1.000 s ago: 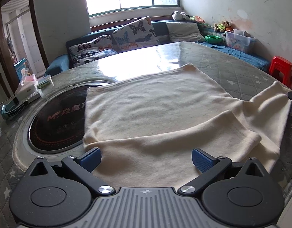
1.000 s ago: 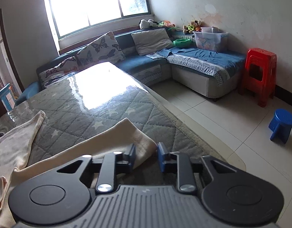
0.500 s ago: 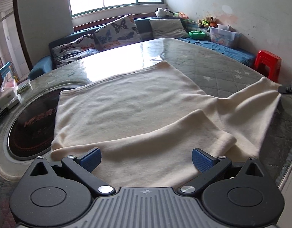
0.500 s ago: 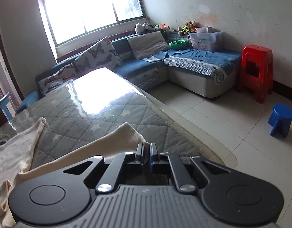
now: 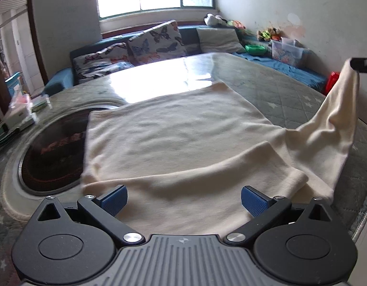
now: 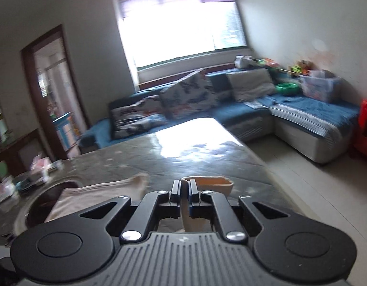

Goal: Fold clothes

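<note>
- Right now the garment (image 5: 183, 138) lies spread on the table (image 5: 274, 88), its body flat and one sleeve (image 5: 336, 119) raised off the cloth at the table's right edge.
- That sleeve's long axis runs from the garment's body up and outward to the right gripper (image 6: 184, 190), which pinches its cuff end; the jaws are clenched on the fabric, with a strip of it showing between them.
- Seen from the left wrist, the sleeve tip hangs from a dark object at the frame's right border, probably the right gripper, though only a sliver shows.
- The left gripper (image 5: 183, 199) hovers at the garment's near hem, fingers spread wide and grasping nothing; the hem lies directly ahead of and between its blue pads (image 5: 113, 199).
- A second sleeve (image 5: 219, 171) lies folded across the garment's near part, just beyond the left fingers.
- The coming move, as I judge it, turns on the raised sleeve lying right of the body: the right hand must carry it leftward over the body, toward the dark round inset (image 5: 52, 152) side of the table.
- The right hand is nearer that sleeve; the left is nearer the hem.
</note>
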`<state>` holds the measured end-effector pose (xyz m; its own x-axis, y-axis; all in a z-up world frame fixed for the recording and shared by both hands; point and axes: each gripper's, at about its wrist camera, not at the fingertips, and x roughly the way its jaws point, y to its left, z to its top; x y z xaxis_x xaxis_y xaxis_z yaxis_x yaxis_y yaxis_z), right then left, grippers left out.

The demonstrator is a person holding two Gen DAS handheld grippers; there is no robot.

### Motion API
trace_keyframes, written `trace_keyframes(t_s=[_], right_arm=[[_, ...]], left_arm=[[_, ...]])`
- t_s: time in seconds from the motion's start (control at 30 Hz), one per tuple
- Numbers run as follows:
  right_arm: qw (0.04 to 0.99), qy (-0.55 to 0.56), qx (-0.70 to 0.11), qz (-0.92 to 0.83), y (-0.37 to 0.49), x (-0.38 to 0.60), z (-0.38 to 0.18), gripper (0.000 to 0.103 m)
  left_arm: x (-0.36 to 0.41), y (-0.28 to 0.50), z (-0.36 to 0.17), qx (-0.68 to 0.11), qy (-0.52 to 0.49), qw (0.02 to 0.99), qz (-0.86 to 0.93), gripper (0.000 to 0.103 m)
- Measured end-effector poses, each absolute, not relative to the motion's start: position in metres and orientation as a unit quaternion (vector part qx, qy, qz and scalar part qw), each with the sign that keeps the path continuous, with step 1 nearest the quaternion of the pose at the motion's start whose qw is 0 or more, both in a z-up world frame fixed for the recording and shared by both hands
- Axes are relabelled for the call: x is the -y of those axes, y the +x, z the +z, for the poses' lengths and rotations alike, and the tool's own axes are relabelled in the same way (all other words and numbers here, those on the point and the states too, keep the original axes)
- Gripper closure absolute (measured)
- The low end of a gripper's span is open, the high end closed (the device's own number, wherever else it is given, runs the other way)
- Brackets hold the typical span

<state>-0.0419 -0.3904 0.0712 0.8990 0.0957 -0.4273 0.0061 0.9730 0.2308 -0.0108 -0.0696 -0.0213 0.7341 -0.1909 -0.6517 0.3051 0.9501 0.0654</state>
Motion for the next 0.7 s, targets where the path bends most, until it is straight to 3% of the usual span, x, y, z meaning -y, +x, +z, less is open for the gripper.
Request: trace_keyframes(t_s=[0.3, 0.7], right_arm=[[0.953, 0.068, -0.235, 0.176, -0.012, 0.278, 0.086, 0.098], [0.894, 0.009, -0.310, 0.324, 0.009, 0.155, 0.044, 0.098]], left_arm=[[0.023, -0.018, -0.012, -0.325, 0.059, 0.940, -0.087, 0.000], [-0.029, -0.029, -0.016, -0.334, 0.020, 0.942, -0.036, 0.000]])
